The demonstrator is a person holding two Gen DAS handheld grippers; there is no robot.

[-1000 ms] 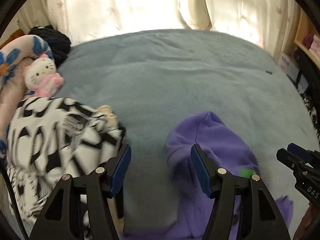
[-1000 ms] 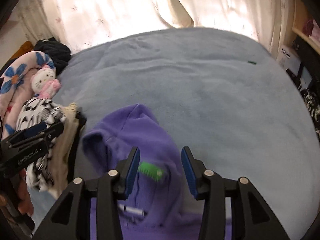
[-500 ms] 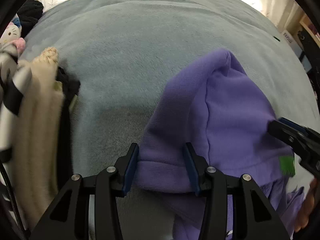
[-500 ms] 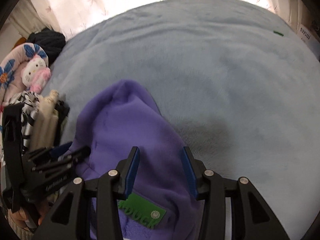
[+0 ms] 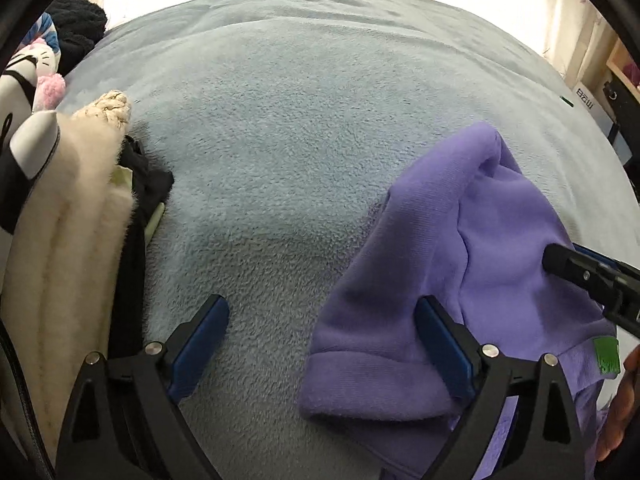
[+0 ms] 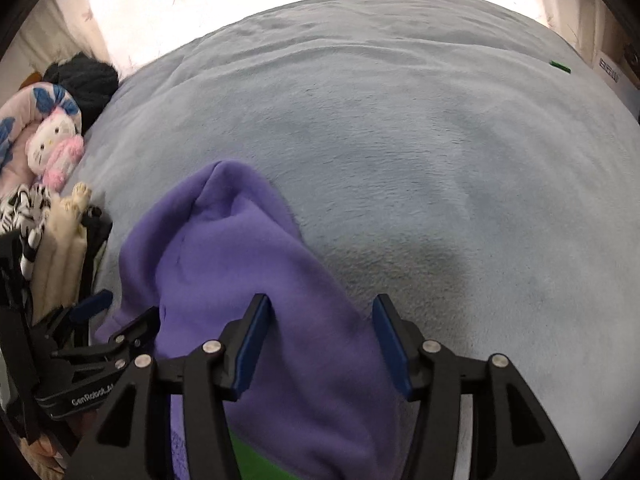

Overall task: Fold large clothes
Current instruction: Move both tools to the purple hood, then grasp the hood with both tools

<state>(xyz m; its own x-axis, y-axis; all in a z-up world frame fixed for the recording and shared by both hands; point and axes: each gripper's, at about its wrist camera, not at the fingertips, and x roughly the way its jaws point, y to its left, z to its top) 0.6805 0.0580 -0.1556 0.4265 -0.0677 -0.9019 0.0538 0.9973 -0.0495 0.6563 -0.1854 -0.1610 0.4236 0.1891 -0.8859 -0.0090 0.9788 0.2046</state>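
Lying bunched on a grey-blue fleece blanket, a purple fleece hoodie fills the lower right of the left wrist view and the lower centre of the right wrist view. The left gripper, at the bottom of its own frame, has its jaws opening wide: the cuffed edge of the purple fabric sits between them, close against the right-hand blue pad, while the left-hand pad stands clear over bare blanket, so the garment is released. The right gripper has its jaws opening too, with a ridge of the hoodie rising between the blue pads and neither pad visibly pressing on it. A green label shows on the hoodie at the lower right edge of the left wrist view, beside the tip of the other gripper. A stack of folded clothes, cream and black with a black-and-white patterned piece, lies along the left edge. A white and pink plush cat rests in the upper left of the right wrist view, beside a dark knitted bundle. Bright curtains hang across the top.
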